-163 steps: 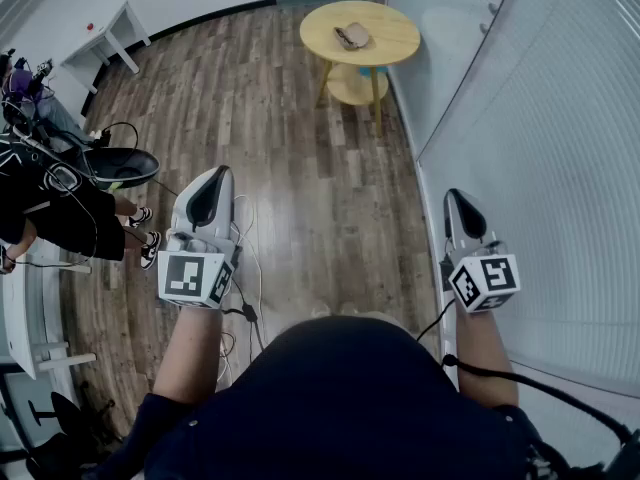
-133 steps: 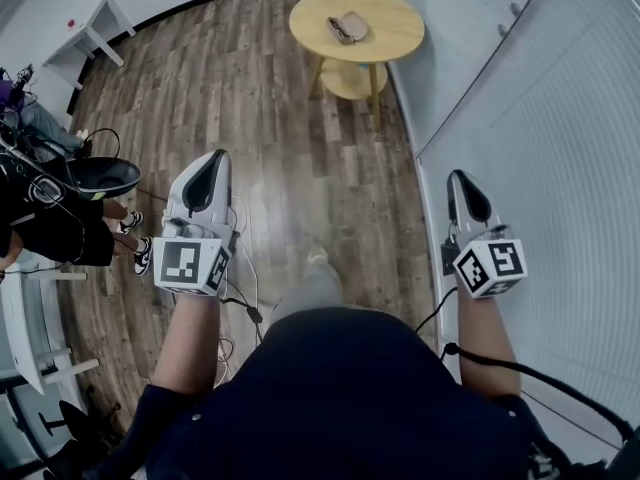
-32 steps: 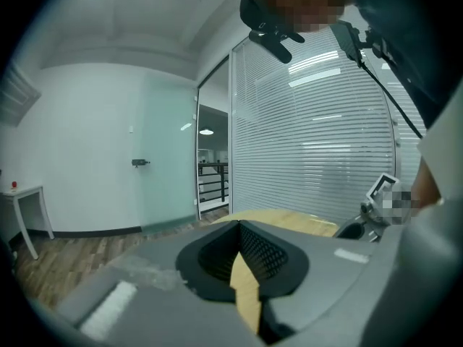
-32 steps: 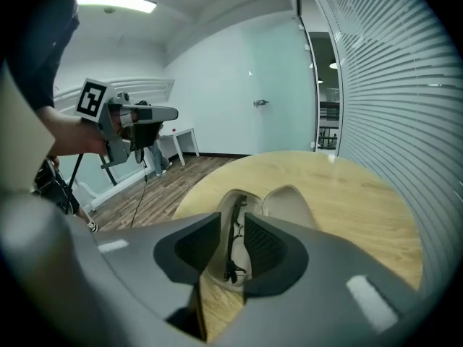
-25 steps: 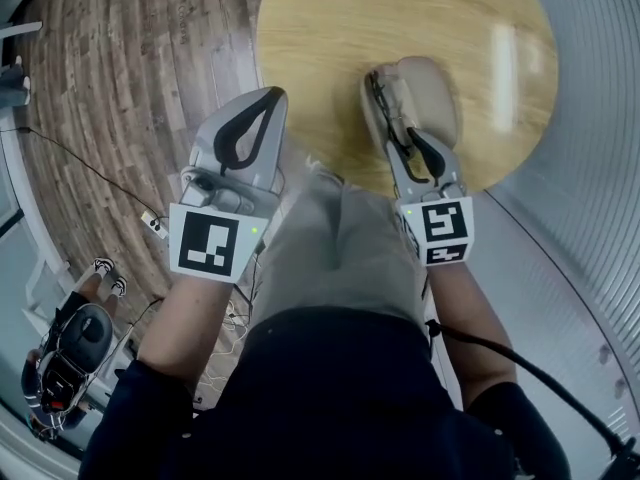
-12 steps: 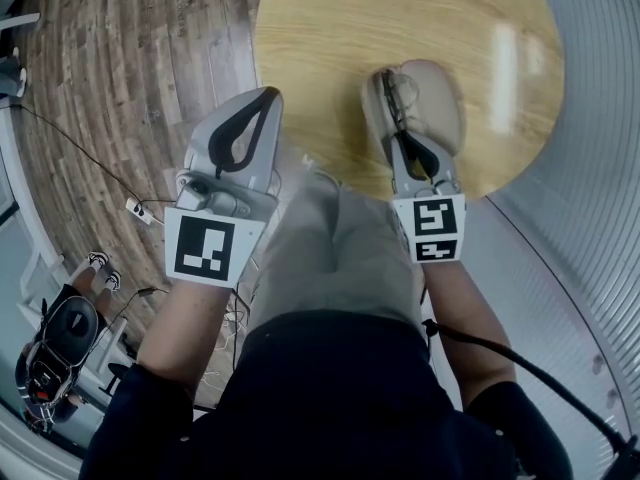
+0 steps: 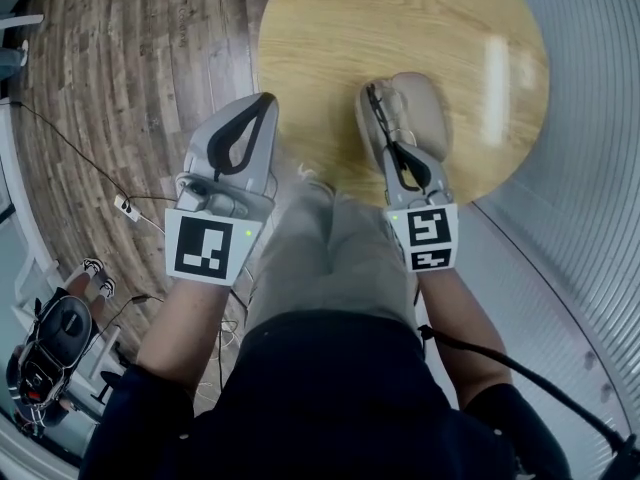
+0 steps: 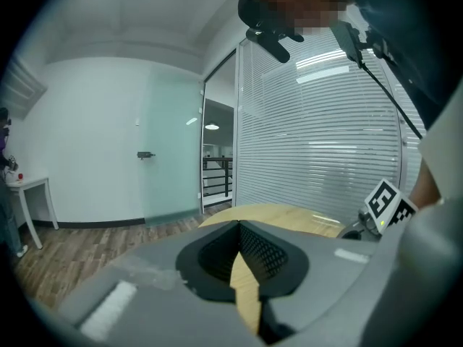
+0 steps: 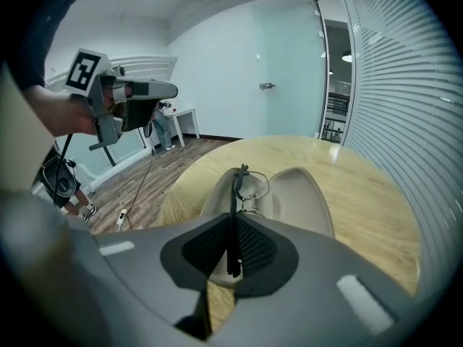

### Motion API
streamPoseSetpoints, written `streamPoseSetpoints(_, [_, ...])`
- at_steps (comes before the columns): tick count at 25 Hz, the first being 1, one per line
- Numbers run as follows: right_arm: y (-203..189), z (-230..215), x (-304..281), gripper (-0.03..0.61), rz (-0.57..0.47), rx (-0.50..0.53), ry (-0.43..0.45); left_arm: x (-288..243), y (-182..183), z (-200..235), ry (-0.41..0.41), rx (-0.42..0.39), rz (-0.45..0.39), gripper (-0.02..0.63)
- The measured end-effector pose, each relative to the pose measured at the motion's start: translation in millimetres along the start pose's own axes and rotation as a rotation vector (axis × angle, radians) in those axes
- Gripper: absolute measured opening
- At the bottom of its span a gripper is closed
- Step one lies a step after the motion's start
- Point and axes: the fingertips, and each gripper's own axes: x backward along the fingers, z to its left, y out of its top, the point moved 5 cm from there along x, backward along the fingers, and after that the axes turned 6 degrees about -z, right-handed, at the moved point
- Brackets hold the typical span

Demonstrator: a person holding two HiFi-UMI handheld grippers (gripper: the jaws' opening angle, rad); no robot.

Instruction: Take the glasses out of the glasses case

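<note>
In the head view the case (image 7: 425, 108) lies open near the near edge of the round worktop (image 7: 330, 38), with the glasses (image 7: 385, 118) along its left half. The right gripper (image 7: 392, 148) reaches into it, while the left gripper (image 7: 266, 100) hangs well to the left, clear of the case. Nothing steadies the case, so a lift may drag or tip it toward the edge if the frame catches on the lining. In the left gripper view the jaws meet at their tips and hold nothing, and only bare worktop shows past them. In the right gripper view the jaws are closing. One thin black temple (image 9: 236, 190) runs straight down between them and looks pinched at the tips. The lenses sit just beyond, inside the case, with the lid lying open to their right. A grip on one slim temple is risky. The hinge may fold or the frame may swing under its own weight, and the temple could slip out if the pull comes at an angle.
</note>
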Motion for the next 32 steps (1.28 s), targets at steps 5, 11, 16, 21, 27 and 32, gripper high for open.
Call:
streamPoseSetpoints(5, [17.6, -1.6, 9.0, 0.032, -0.019, 0.000, -0.004, 2.1, 19.6, 3.7, 0.012, -0.011, -0.022, 0.006])
streamPoseSetpoints(11, [57.5, 0.7, 31.8, 0.032, -0.043, 0.007, -0.022, 12.8, 65.4, 11.6, 0.020, -0.025, -0.065, 0.006])
streamPoseSetpoints(16, [112.6, 12.8, 61.2, 0.032, -0.072, 0.023, -0.043, 35.5, 120.2, 27.0, 0.022, -0.036, -0.099, 0.006])
streamPoseSetpoints(21, [153.8, 19.4, 80.8, 0.032, -0.103, 0.041, -0.059, 50.6, 159.9, 41.6, 0.026, -0.054, -0.127, 0.006])
streamPoseSetpoints(27, [189.6, 12.5, 103.0, 0.032, -0.165, 0.044, -0.076, 59.7, 194.4, 44.3, 0.026, -0.088, -0.182, 0.006])
streamPoseSetpoints(32, [219.1, 10.5, 131.5, 0.032, -0.243, 0.050, -0.096, 73.3, 220.4, 40.8, 0.033, -0.127, -0.232, 0.006])
